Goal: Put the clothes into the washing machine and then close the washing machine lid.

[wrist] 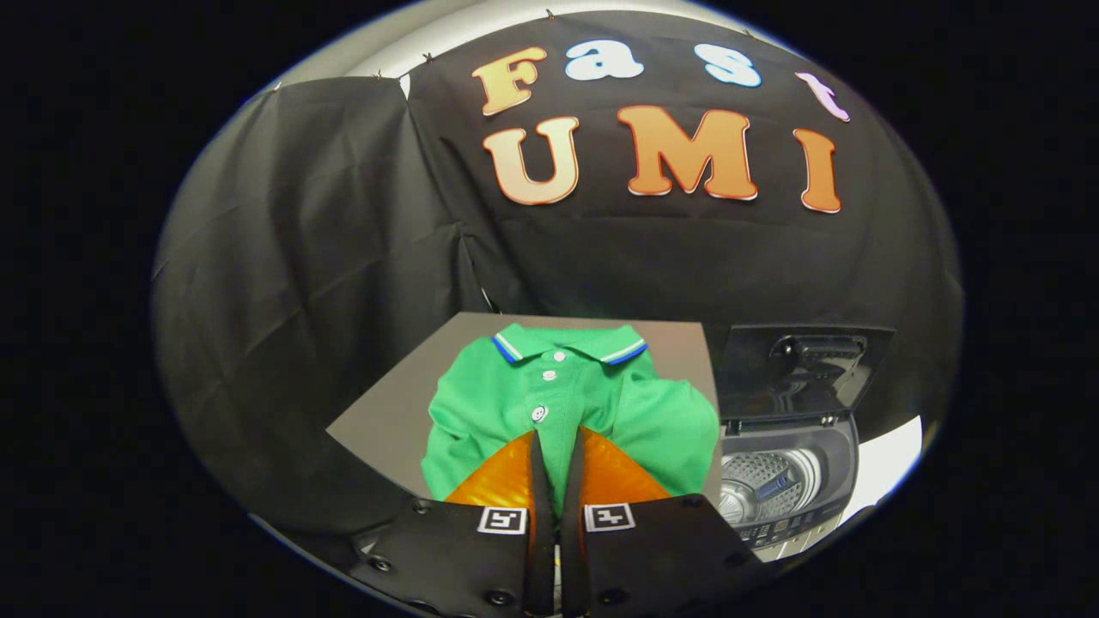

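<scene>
In the gripper view, the gripper (558,442) has its fingers drawn close together, pinching a fold of the green polo shirt (562,403) lying on the bench (386,421). Off the bench's right edge stands the washing machine (786,481), its lid (798,369) raised and the drum (764,489) holding no clothes.
</scene>
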`<control>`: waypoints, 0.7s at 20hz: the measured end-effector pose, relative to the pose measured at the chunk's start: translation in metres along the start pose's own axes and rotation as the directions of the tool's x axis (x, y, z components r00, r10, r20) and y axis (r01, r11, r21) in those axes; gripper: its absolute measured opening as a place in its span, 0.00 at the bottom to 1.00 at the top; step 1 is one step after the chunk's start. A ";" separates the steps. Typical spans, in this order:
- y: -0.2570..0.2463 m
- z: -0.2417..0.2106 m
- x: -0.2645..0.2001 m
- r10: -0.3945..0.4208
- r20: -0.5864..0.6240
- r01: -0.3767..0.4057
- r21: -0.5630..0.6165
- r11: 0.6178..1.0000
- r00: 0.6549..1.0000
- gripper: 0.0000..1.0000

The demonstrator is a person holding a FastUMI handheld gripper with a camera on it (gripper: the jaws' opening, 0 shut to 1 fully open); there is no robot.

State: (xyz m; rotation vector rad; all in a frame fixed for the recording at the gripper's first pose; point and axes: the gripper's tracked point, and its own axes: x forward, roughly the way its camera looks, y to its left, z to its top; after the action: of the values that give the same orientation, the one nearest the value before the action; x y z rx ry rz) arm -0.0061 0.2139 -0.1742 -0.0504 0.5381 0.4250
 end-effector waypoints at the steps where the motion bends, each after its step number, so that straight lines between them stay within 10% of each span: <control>1: -0.007 0.006 -0.010 -0.005 0.018 0.005 0.005 1.000 1.000 0.11; 14: -0.165 0.048 -0.089 -0.275 0.125 0.263 0.103 0.959 0.953 0.11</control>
State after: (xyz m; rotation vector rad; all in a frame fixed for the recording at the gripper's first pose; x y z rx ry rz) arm 0.0147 0.0372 -0.0980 -0.0116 0.4048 0.1371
